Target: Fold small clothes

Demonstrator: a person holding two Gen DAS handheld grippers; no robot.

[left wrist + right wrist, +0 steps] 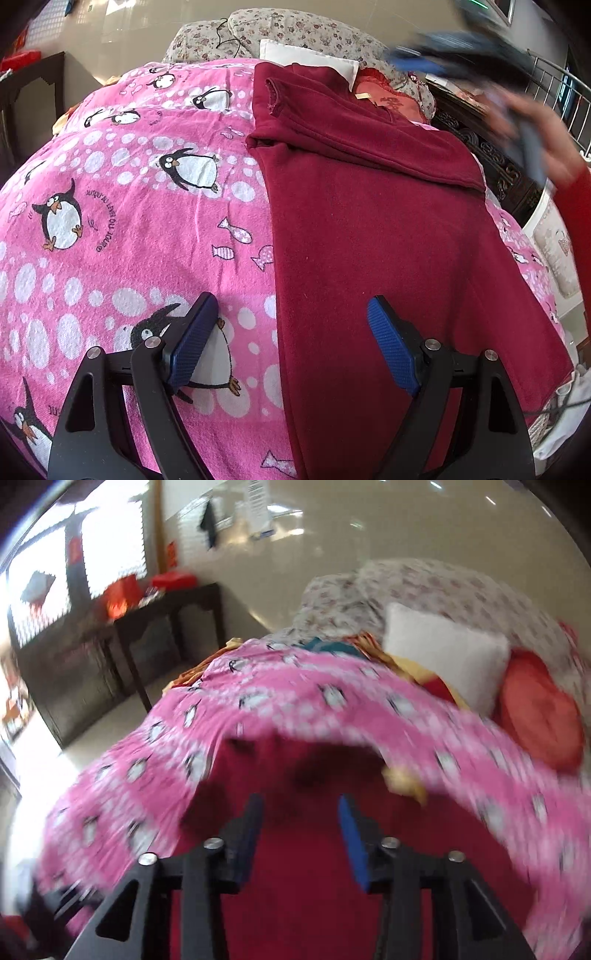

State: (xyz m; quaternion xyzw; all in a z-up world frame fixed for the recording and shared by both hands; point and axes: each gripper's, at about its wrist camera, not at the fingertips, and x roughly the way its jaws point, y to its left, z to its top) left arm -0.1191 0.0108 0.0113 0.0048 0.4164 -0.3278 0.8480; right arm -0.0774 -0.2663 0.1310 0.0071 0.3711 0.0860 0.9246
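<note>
A: What takes up most of the bed?
B: A pink penguin blanket [129, 229], with the dark red garment [388, 240] spread flat on its right half and a sleeve folded across the top. Beyond lie a floral quilt [288, 33], a white pillow [306, 59] and a red cushion [539, 712].
A: Anything blocking the garment?
B: Nothing lies on it. The left gripper [291, 347] hovers over its left edge, jaws wide apart, empty.
A: And the right gripper [301, 834]?
B: Parted halfway above the red cloth, gripping nothing; its view is blurred. Only that view shows the dark side table [155, 627]. The left view alone catches the person's hand [532, 140] on the right gripper's handle.
</note>
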